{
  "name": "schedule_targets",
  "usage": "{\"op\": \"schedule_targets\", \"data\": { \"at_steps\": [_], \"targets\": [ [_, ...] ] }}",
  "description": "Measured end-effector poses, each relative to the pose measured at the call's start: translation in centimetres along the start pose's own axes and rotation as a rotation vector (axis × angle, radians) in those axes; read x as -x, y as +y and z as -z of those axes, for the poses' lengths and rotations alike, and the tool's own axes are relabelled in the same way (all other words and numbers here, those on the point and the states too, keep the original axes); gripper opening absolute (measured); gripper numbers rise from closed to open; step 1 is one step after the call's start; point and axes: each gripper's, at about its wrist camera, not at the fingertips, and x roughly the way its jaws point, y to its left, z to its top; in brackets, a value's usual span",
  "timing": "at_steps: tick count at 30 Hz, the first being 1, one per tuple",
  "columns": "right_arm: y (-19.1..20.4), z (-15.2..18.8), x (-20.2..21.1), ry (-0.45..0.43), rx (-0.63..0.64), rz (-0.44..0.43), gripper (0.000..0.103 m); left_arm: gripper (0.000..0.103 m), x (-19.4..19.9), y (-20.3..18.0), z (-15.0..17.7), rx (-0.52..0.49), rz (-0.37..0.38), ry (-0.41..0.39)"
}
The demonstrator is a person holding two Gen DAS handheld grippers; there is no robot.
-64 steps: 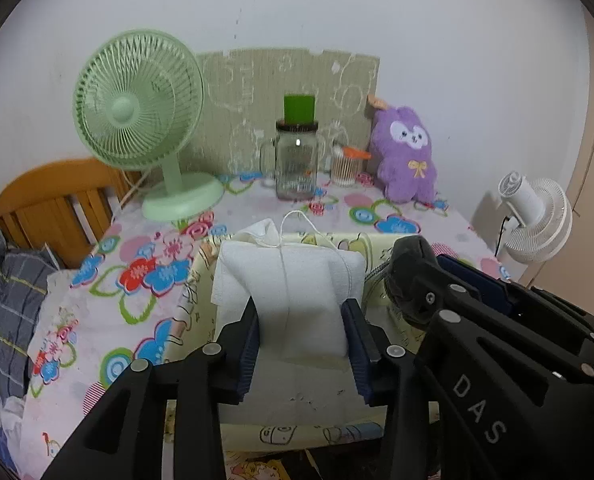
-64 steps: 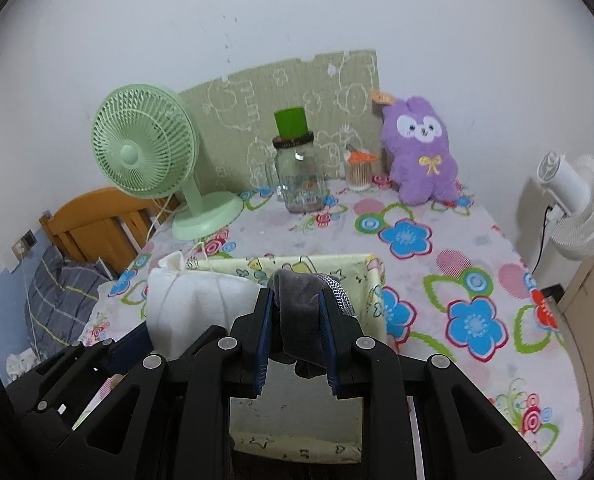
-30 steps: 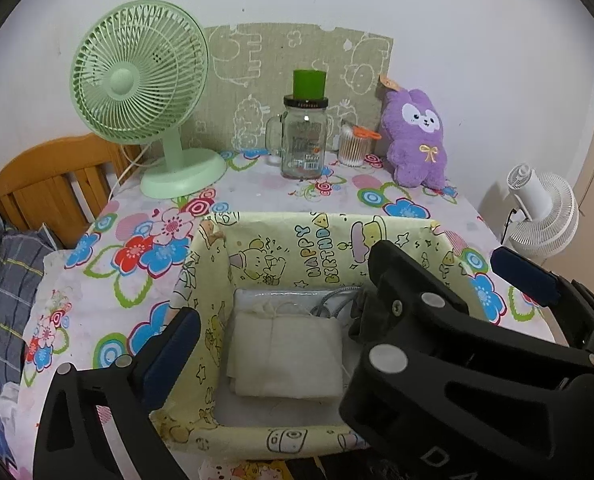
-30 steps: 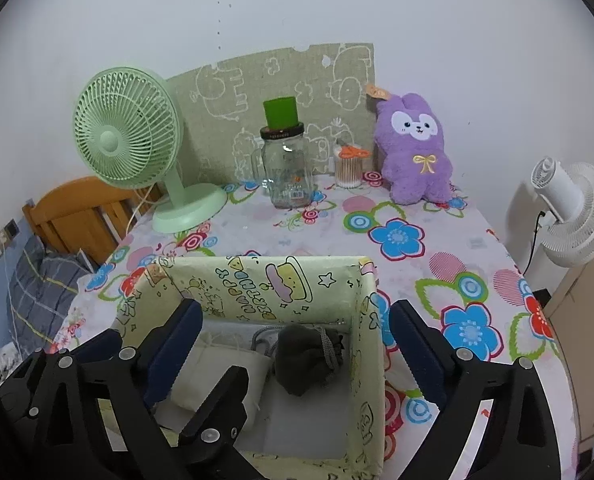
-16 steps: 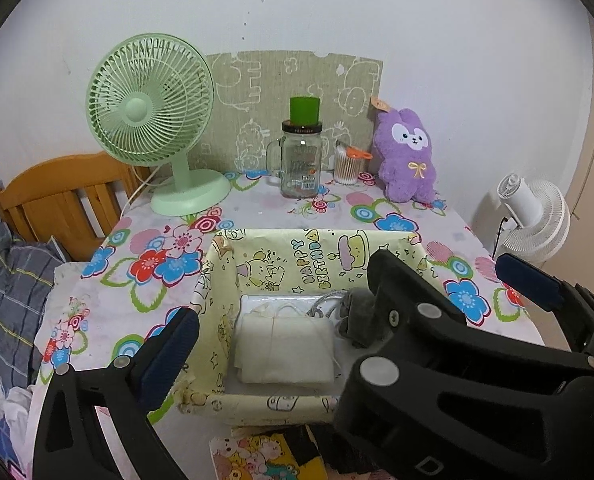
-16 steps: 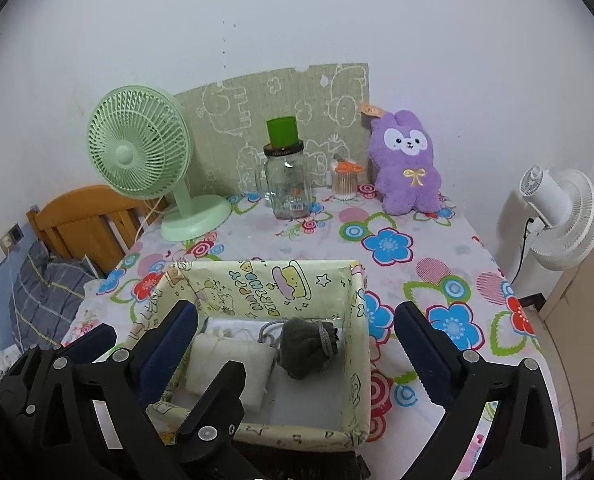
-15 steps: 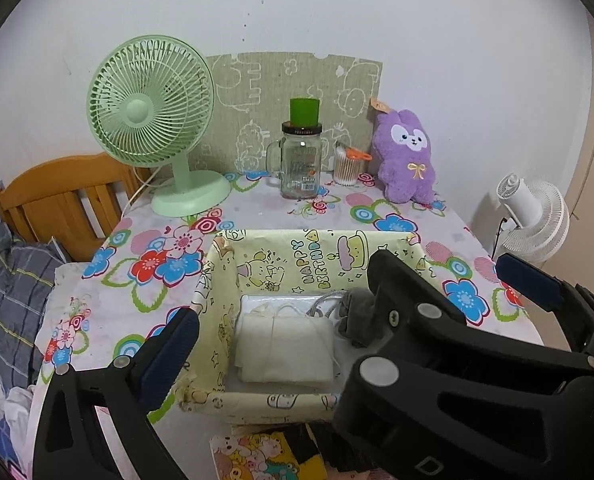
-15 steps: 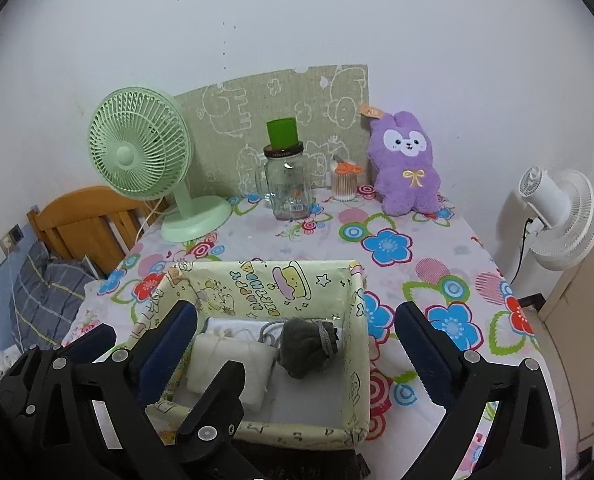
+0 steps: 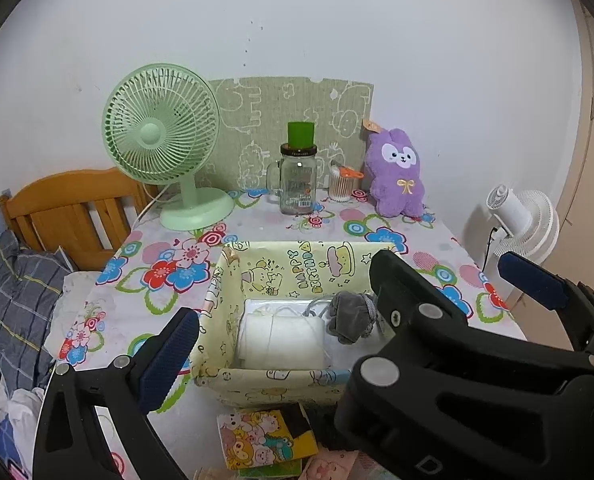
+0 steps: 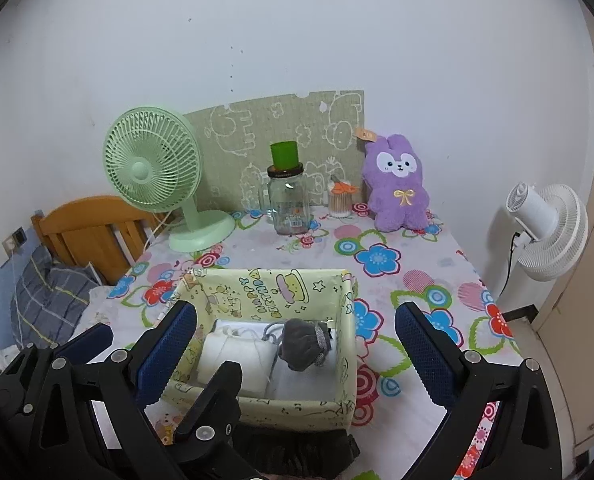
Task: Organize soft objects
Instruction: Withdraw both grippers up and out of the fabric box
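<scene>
The white pouch and the grey pouch lie side by side in the yellow box on the worktop, the white one on the left, and they look to be touching. My right claw is wide open with nothing in it, and it hangs above the near side of the box. My left claw is wide open too and holds nothing; in its own view the right claw's black body covers part of the box. I think both soft things are already put away, so the danger now is my own moves. The two claws are very close together, so if I swing one I could bump the other. If I dip down, a finger could hook the thin box wall and tip or drag the box. The white string on the pouches could catch on a fingertip and pull a pouch back out. Some small picture cards lie just in front of the box, and I could knock them off the worktop.
</scene>
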Motion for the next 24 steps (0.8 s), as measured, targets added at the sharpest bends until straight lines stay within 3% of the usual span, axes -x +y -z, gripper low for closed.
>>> {"op": "schedule_targets", "data": {
  "at_steps": [12, 24],
  "targets": [
    [0.3, 0.4, 3.7, -0.055, 0.028, 0.053, 0.101, 0.103, 2.9, -0.4, 0.8, -0.007, 0.020, -0.040],
    [0.4, 1.7, 6.0, -0.063, 0.028, 0.030, 0.101, 0.103, 5.2, -0.8, 2.3, -0.014, 0.005, -0.060]
  ]
}}
